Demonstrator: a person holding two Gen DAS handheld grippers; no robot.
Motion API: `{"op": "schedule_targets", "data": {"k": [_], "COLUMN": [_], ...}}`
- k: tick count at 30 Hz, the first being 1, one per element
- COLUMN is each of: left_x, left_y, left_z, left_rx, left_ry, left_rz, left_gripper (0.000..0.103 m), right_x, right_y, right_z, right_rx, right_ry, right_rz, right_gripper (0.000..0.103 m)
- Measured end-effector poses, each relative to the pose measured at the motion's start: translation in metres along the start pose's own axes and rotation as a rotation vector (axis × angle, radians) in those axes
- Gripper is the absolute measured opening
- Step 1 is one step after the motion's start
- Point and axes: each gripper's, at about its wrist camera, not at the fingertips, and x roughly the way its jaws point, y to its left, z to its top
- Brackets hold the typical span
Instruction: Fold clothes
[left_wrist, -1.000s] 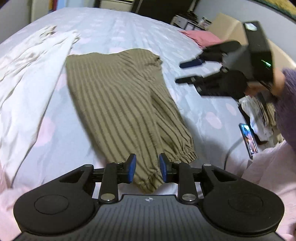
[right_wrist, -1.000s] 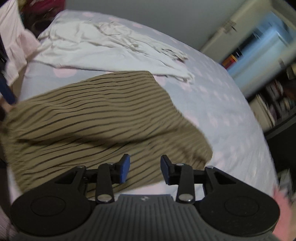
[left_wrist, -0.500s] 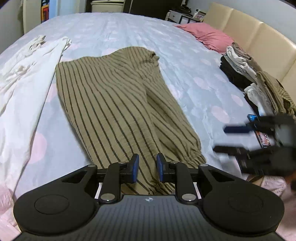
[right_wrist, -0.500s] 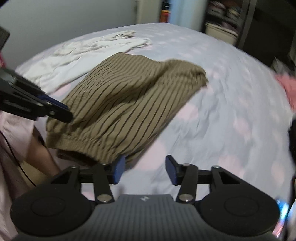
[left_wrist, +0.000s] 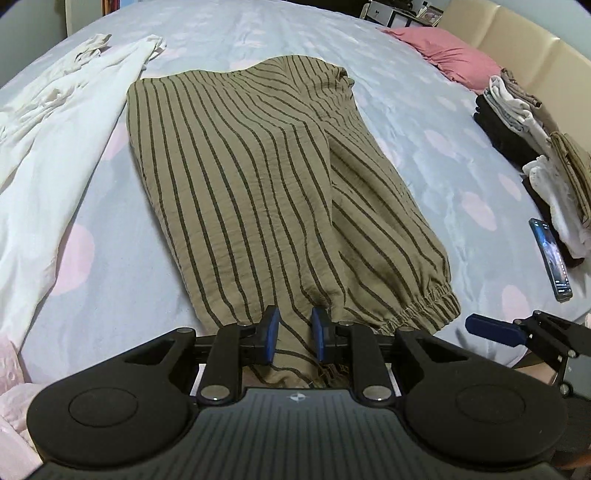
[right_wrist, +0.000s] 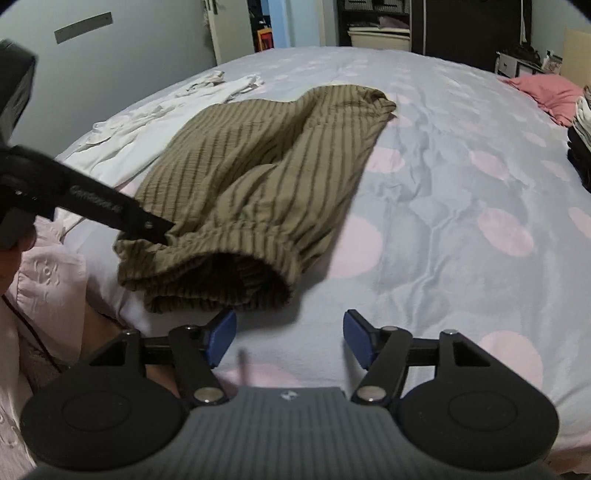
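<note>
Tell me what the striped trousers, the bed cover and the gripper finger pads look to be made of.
Striped trousers: thin woven cloth, likely cotton or linen; matte, crinkled, gathered elastic cuffs.
Bed cover: soft cotton-like fabric; matte, finely wrinkled, printed pink dots.
Left gripper finger pads: blue rubber or soft plastic, it seems; smooth and dull on black hard-plastic arms.

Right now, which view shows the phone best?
The left wrist view. The phone lies in full on the bedsheet at the right edge, screen lit, beside the stacked clothes. The right wrist view does not show it at all; only a sliver of that stack appears at its right edge.
</note>
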Motion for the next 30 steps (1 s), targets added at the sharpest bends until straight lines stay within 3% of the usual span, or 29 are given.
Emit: {"op": "schedule_targets", "data": {"k": [12,18,20,21,22,30], "left_x": [0.008,0.012,0.013,0.014,0.015,0.015], "left_y": [0.002,0.002,0.002,0.003,0.003,0.010], "left_z": [0.000,0.000,0.000,0.000,0.000,-0.001], "left_rx": [-0.023,-0.021,-0.019,-0.018,-0.017,-0.050], "left_ry": [0.023,0.033,0.037,0.038,0.040,0.044], "left_rz": [-0.002,0.002,0.005,0.008,0.011,-0.007], "left_gripper": [0.017,0.017,0.017,0.017,0.016,0.016], "right_x": [0.022,0.039,0.039,0.038,0.037,0.025], "right_y": [0.014,0.017,0.011,0.008,0.004,-0.006], "right_z": [0.007,0.014,0.014,0.014,0.014,0.011], "right_rx": [0.008,-0.006,0.004,0.011,0.023,0.052], "right_ry": [-0.036,-0.054,-0.055,-0.056,-0.053,-0.045], "right_rz": [0.018,-0.024,-0.059,-0.078,-0.090,-0.106], "right_gripper": [0.068,0.068,0.066,0.058,0.043,0.043]}}
